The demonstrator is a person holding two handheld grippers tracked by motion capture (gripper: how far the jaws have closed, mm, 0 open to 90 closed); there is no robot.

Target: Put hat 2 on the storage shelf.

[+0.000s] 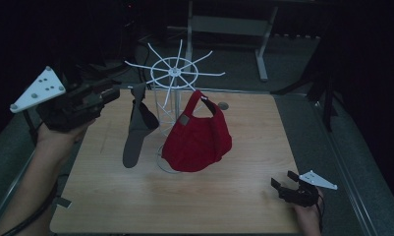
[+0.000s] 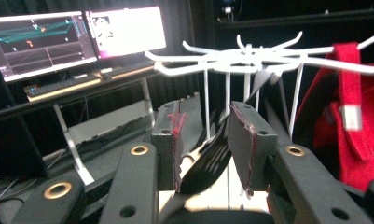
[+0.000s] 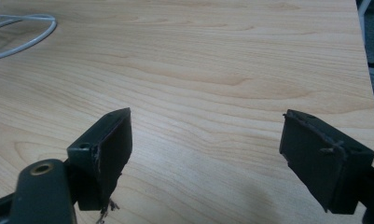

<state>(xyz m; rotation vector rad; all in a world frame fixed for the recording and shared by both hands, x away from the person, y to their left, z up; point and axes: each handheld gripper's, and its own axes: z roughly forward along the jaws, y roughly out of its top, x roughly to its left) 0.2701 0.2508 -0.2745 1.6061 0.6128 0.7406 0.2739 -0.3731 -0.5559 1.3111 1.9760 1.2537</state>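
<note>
A dark grey cloth cap (image 1: 137,129) hangs from one arm of the white wire rack with radiating hooks (image 1: 175,73), at the rack's left side as the high view shows it, its brim pointing down toward the light wooden table (image 1: 243,196). The left gripper (image 1: 108,94) is held up in the air just left of that cap, its tips near the cap's upper part. In the left gripper view the cap's dark fabric (image 2: 208,163) lies between the two pads; the jaws stand narrow but parted, with a gap on either side of the cloth, so they do not pinch it (the left pad looks closest to it). A red cloth cap (image 1: 198,135) hangs on the rack's right side, well clear of both tools. The right gripper (image 1: 284,183) rests low at the table's near right corner, its jaws spread wide over bare wood, far from the grey cap.
</note>
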